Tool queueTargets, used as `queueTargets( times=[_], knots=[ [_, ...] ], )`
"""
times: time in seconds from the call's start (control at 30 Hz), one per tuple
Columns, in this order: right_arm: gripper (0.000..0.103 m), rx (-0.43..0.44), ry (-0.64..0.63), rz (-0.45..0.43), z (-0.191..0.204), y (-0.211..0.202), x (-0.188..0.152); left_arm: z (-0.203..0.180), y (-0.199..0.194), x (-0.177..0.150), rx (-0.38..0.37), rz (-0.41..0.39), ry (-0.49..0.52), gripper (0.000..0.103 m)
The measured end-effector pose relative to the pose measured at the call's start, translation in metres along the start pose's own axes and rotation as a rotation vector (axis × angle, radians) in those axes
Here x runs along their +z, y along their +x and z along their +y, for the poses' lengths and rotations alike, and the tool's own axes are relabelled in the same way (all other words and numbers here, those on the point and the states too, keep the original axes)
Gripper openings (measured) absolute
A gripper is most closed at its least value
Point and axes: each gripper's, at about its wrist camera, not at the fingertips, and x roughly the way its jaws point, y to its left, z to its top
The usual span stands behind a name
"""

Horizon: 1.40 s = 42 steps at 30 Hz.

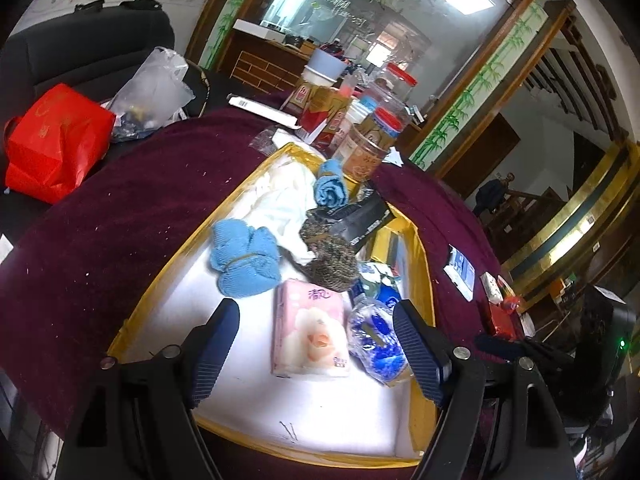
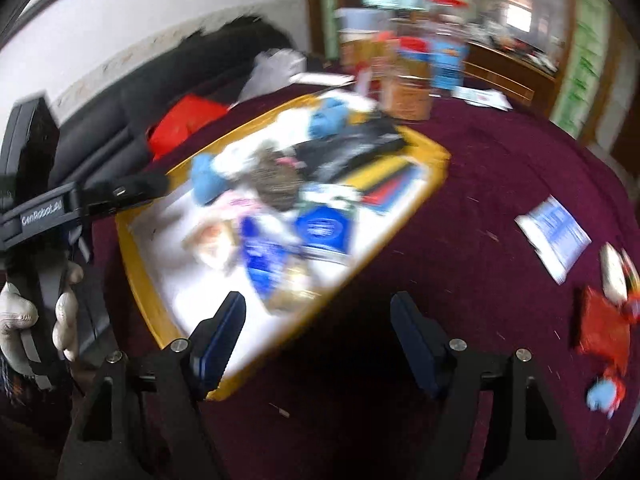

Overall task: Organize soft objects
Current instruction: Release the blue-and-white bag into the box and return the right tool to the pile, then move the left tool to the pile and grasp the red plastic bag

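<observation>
A yellow-rimmed white tray (image 1: 136,320) lies on the maroon tablecloth. In it are a blue bundled cloth (image 1: 244,260), a rolled blue cloth (image 1: 330,184), white fabric (image 1: 280,196), a speckled knit bundle (image 1: 332,258), a pink tissue pack (image 1: 308,336) and blue-and-white crinkly packets (image 1: 376,336). My left gripper (image 1: 316,344) hangs open over the tray's near end, the tissue pack between its fingers but untouched. My right gripper (image 2: 318,332) is open above the tray's near corner (image 2: 224,388) and the cloth, holding nothing. The right wrist view is blurred.
Jars, boxes and a bucket (image 1: 360,120) crowd the table's far side. A red bag (image 1: 52,144) and a clear plastic bag (image 1: 156,88) sit on a dark sofa. A leaflet (image 2: 554,236) and red items (image 2: 604,328) lie on the cloth. A gloved hand (image 2: 24,320) holds the left gripper.
</observation>
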Motion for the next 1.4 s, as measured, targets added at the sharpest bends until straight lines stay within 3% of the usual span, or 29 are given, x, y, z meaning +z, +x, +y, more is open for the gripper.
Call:
queueTargets(
  times=[0.17,0.33,0.47,0.67,0.73,0.97,1.03,1.1,1.2,1.37,1.4],
  knots=[
    [0.074,-0.104,0.237,-0.028,-0.094,-0.028,-0.027,-0.019,0.001,-0.003,-0.053,0.012,0.038,0.084],
    [0.074,-0.281,0.535,-0.083,-0.216,-0.064,-0.063,-0.051,0.005,-0.013,-0.096,0.031,0.118,0.085],
    [0.074,-0.413,0.670,-0.110,-0.288,-0.078,-0.082,-0.070,0.010,-0.020,-0.109,0.053,0.153,0.086],
    [0.075,-0.462,0.772,-0.128,-0.369,-0.068,-0.055,-0.089,0.015,-0.026,-0.100,0.074,0.195,0.086],
    [0.086,-0.465,0.746,-0.087,-0.383,-0.051,-0.039,-0.093,0.018,-0.027,-0.095,0.081,0.198,0.086],
    [0.085,-0.472,0.711,0.066,-0.413,0.015,-0.013,-0.102,0.028,-0.032,-0.084,0.113,0.219,0.086],
    [0.062,-0.413,0.702,0.036,-0.407,0.015,-0.011,-0.103,0.030,-0.033,-0.083,0.120,0.225,0.086],
    [0.047,-0.366,0.646,0.050,-0.392,0.017,-0.005,-0.105,0.032,-0.033,-0.087,0.123,0.230,0.086],
    [0.046,-0.304,0.585,0.095,-0.364,0.019,-0.004,-0.108,0.037,-0.034,-0.102,0.133,0.232,0.086],
    [0.041,-0.095,0.506,0.142,-0.309,0.025,-0.020,-0.118,0.036,-0.041,-0.125,0.148,0.267,0.086],
    [0.041,-0.008,0.500,0.133,-0.296,0.021,-0.025,-0.120,0.034,-0.042,-0.129,0.147,0.275,0.086]
  ],
)
